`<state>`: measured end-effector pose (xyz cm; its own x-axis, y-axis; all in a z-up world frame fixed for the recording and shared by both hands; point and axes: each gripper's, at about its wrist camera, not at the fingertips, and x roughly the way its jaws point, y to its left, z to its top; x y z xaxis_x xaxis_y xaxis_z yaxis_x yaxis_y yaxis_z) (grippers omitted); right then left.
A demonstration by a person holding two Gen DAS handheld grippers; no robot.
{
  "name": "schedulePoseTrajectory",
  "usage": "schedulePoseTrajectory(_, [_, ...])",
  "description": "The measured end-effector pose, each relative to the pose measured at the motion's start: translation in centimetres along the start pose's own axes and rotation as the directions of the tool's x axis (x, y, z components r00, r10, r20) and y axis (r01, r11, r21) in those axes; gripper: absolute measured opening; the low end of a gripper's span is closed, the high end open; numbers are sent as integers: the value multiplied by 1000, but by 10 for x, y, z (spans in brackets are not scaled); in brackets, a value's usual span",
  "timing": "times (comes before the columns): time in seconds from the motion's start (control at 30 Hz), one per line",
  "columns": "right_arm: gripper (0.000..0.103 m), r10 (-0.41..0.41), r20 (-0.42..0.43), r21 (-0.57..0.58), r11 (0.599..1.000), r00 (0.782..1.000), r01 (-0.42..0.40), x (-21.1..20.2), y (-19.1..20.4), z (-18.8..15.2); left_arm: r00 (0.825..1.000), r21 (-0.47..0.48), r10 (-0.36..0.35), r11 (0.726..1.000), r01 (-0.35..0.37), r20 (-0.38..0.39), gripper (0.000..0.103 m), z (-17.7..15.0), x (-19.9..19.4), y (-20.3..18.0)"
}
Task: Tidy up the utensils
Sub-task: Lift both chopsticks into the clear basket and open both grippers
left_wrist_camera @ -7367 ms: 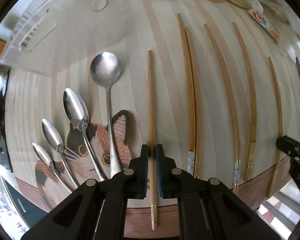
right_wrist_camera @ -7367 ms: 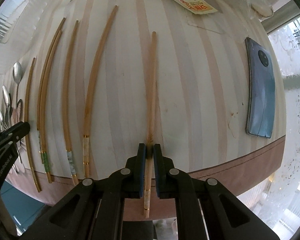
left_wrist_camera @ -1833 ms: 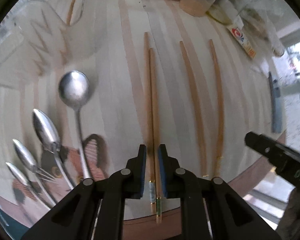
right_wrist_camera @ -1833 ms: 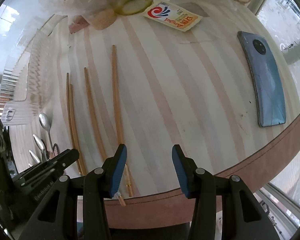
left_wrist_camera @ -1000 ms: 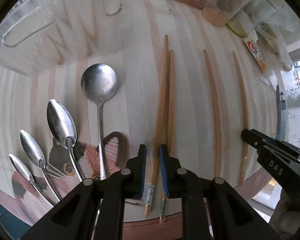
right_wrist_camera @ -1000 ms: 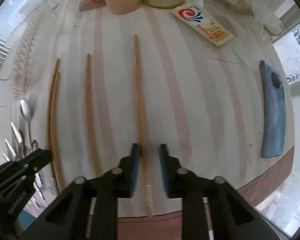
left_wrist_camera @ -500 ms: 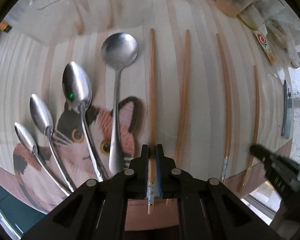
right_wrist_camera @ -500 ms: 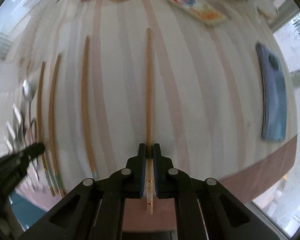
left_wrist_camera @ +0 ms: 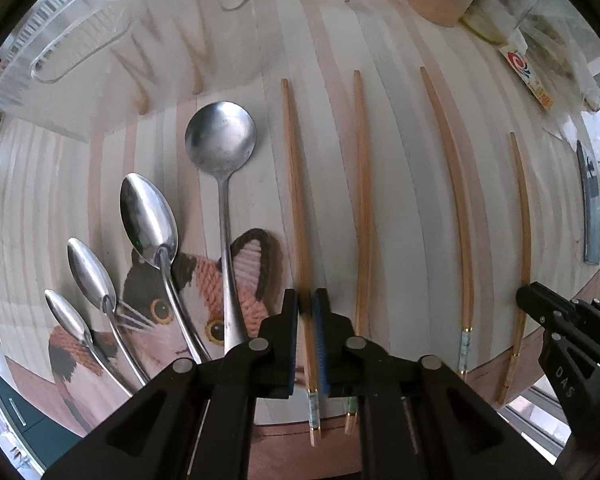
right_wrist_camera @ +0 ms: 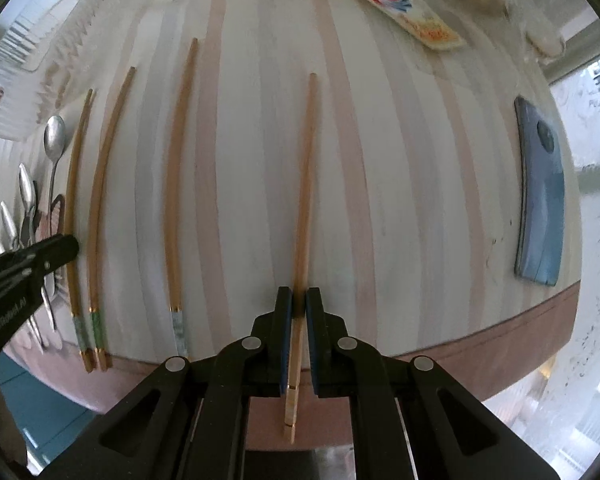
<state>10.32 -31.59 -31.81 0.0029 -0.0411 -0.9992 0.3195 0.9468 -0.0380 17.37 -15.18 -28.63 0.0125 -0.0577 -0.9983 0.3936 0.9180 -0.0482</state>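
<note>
My left gripper (left_wrist_camera: 306, 300) is shut on a wooden chopstick (left_wrist_camera: 294, 184), gripping it near its banded thick end. That chopstick lies just right of a large steel spoon (left_wrist_camera: 220, 144). Three smaller spoons (left_wrist_camera: 148, 220) fan out to the left on a cat-face mat (left_wrist_camera: 204, 292). Two more chopsticks (left_wrist_camera: 362, 200) lie parallel in between. My right gripper (right_wrist_camera: 298, 300) is shut on the rightmost chopstick (right_wrist_camera: 306, 184). It shows at the right edge of the left wrist view as the right gripper (left_wrist_camera: 526, 296). I cannot tell if either chopstick is off the cloth.
A clear plastic tray (left_wrist_camera: 80, 40) stands at the back left. Jars and a printed packet (right_wrist_camera: 412, 12) crowd the far edge. A blue phone (right_wrist_camera: 540, 208) lies at the right. The striped tablecloth's front edge (right_wrist_camera: 480, 360) runs just under both grippers.
Both grippers have closed on their chopsticks. The left one has pulled its chopstick away from its touching neighbour, toward the large spoon. The rest has not moved.
</note>
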Motion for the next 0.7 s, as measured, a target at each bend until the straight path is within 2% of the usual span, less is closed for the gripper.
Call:
schedulePoseTrajectory(0.07, [8, -26, 23, -10, 1000, 999, 27, -1, 8, 0, 1000, -6, 7, 1000, -7, 16, 5, -1, 1, 1])
schedulePoseTrajectory(0.17, [7, -15, 35, 4, 1000, 999, 15, -3, 11, -4, 997, -18, 58, 998, -57, 58, 4, -18, -9, 1])
schedulePoseTrajectory(0.3, [7, 16, 124, 51, 998, 992, -22, -31, 12, -22, 990, -18, 44, 999, -42, 130, 4, -28, -42, -5])
schedulePoseTrajectory(0.43, [7, 51, 168, 64, 996, 984, -62, -52, 10, -23, 976, 9, 43, 999, -46, 213, 4, -33, -80, -18])
schedulePoseTrajectory(0.57, [7, 141, 226, 71, 984, 964, -160, -91, -10, -14, 962, -2, 3, 1000, -3, 273, 4, -38, -109, -17])
schedulePoseTrajectory(0.6, [7, 141, 226, 71, 984, 964, -160, -91, -10, -14, 956, -6, -10, 1000, 12, 292, 4, -36, -122, -18])
schedulePoseTrajectory(0.67, [7, 223, 249, 72, 966, 942, -248, -113, -20, -2, 947, -17, -35, 999, 43, 319, 4, -26, -134, -8])
schedulePoseTrajectory(0.7, [7, 223, 249, 72, 966, 942, -248, -113, -20, -2, 944, -22, -57, 997, 68, 325, 4, -19, -144, -5])
